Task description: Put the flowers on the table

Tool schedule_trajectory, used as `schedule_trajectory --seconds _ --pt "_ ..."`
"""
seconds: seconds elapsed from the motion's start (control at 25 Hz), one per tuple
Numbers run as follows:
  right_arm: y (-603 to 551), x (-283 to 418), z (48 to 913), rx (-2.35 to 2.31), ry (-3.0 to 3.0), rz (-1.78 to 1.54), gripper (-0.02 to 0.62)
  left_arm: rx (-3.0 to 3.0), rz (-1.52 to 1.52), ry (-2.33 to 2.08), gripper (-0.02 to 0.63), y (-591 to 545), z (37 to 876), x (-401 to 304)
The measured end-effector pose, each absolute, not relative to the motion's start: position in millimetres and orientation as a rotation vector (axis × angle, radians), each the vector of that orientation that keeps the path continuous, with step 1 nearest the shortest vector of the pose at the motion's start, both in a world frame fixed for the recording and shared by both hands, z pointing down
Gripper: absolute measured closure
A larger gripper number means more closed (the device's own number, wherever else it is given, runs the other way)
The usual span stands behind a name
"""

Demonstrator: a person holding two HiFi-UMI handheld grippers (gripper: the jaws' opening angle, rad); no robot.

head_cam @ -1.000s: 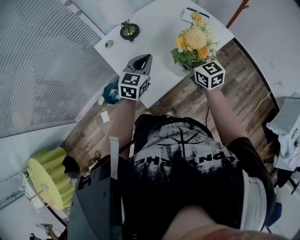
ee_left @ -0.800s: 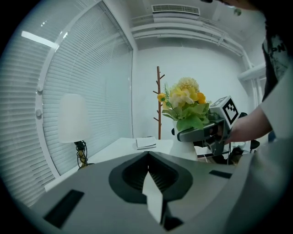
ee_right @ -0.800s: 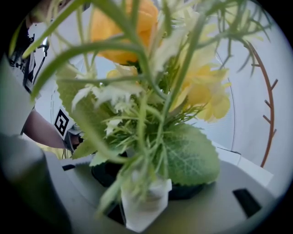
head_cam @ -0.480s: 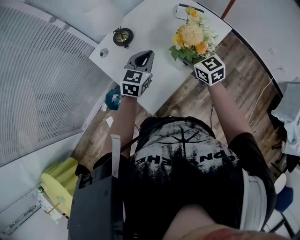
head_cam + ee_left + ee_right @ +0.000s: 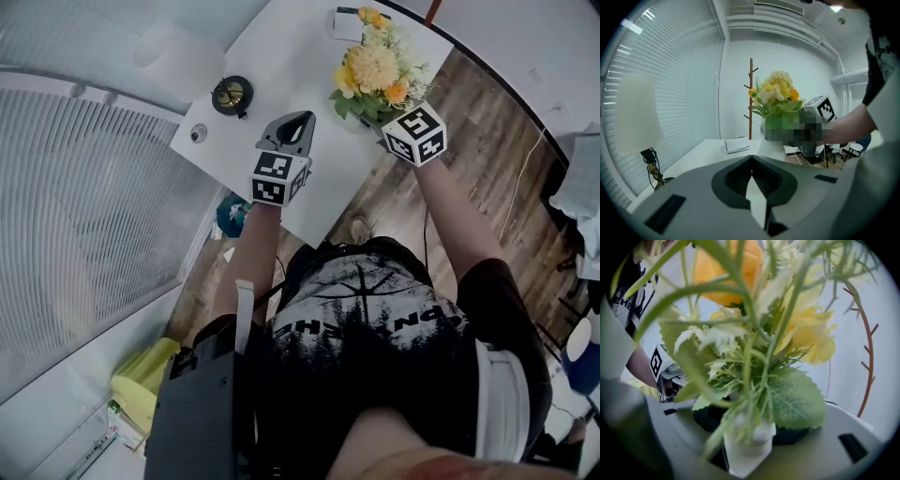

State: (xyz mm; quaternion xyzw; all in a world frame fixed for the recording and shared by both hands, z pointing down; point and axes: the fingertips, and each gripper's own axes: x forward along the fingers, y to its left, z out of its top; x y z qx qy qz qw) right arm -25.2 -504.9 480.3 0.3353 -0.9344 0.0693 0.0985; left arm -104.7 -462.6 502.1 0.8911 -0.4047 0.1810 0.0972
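A bunch of yellow and orange flowers (image 5: pixel 375 67) with green leaves stands in a pale vase at the white table's (image 5: pixel 281 52) right side. My right gripper (image 5: pixel 747 446) is shut on the stems, which fill the right gripper view; in the head view only its marker cube (image 5: pixel 413 134) shows, right behind the flowers. My left gripper (image 5: pixel 298 122) hovers over the table left of the flowers, shut and holding nothing. The left gripper view shows the flowers (image 5: pixel 776 96) ahead to the right. Whether the vase's bottom touches the table I cannot tell.
A lamp base (image 5: pixel 232 94) and a small round disc (image 5: pixel 198 134) sit on the table's left part. A notebook (image 5: pixel 349 21) lies behind the flowers. A wooden coat stand (image 5: pixel 751 93) rises beyond the table. The table's near edge runs just below the grippers, with wood floor (image 5: pixel 412 202) beneath.
Both grippers and the flowers have moved forward, farther over the table. The left gripper has stayed shut, and the right keeps its hold on the flowers.
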Motion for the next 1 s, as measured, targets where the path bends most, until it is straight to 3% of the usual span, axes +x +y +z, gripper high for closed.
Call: schedule_trajectory --seconds 1.0 --pt "-550 -40 524 1.053 -2.799 0.088 0.347 2.531 0.495 -1.137 0.595 -477 544 -108"
